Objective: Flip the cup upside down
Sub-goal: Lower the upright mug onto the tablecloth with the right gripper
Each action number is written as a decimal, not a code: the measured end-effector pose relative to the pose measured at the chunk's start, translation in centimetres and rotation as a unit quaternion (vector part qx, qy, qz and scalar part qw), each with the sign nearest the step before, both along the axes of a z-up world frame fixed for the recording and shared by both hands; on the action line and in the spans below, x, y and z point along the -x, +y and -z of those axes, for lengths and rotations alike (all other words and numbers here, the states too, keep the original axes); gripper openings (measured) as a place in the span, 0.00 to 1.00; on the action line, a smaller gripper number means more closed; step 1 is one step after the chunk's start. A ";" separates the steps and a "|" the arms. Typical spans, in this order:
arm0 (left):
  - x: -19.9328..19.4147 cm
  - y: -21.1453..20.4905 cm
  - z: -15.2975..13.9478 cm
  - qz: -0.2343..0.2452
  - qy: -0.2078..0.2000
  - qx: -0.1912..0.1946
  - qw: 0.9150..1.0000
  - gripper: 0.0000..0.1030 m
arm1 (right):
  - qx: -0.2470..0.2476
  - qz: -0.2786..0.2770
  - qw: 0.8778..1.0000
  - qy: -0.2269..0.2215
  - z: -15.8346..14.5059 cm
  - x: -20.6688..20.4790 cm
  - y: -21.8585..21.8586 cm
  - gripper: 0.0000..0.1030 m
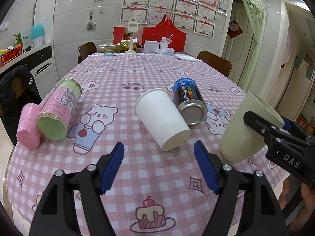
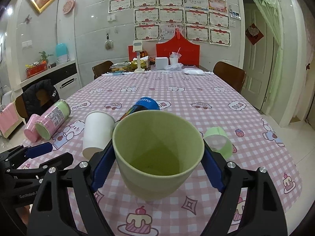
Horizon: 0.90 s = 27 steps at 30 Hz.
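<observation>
The table (image 1: pixel 149 179), under a pink checked cloth, is bearing all the items, and every place below is given from the pale green cup (image 2: pixel 157 153). That cup is standing mouth up near the table's front edge, its base appearing to rest on the cloth; no liquid is showing inside. The right gripper (image 2: pixel 157 157) is clamping it, one blue pad pressing each side of the wall below the rim. The left gripper (image 1: pixel 159 167) is hanging to the cup's left with its fingers spread wide and nothing between them.

A white paper cup (image 1: pixel 161 116) is lying on its side just left of the green cup. A dark can (image 1: pixel 189 102) is lying behind it. A roll of green tape (image 2: pixel 217 141) is sitting just to its right.

Judgement: the grasp is secured, but the inversion is not yet begun. Lifting, turning and setting down rim-first are all remaining.
</observation>
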<state>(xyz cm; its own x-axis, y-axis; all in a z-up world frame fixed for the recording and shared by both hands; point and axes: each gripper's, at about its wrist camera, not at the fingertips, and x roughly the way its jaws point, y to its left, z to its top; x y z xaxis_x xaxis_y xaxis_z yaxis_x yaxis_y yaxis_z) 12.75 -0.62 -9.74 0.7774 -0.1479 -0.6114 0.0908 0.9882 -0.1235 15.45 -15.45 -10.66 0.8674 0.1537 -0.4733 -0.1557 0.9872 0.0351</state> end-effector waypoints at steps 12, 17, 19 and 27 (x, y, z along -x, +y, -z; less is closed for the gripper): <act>0.0 0.2 0.1 -0.003 0.001 0.000 1.000 0.70 | 0.004 -0.008 1.000 0.014 0.8 -0.2 0.3 0.76; 0.0 0.3 0.0 -0.004 0.001 0.001 1.000 0.70 | -0.004 -0.020 1.000 0.005 0.4 0.3 0.9 0.76; 0.0 0.3 0.0 -0.004 0.001 0.001 1.000 0.70 | -0.004 -0.024 1.000 0.005 0.5 0.4 1.2 0.76; 0.5 0.6 -0.4 -0.005 -0.005 0.006 1.000 0.70 | -0.017 -0.021 1.000 0.003 0.2 1.0 1.1 0.79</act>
<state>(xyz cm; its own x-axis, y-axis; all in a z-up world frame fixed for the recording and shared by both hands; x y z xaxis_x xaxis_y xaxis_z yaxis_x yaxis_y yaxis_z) 12.29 -0.01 -9.33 0.7854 -0.1470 -0.6013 0.0825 0.9876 -0.1336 14.47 -14.35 -10.91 0.8569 0.2057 -0.4727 -0.1961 0.9781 0.0701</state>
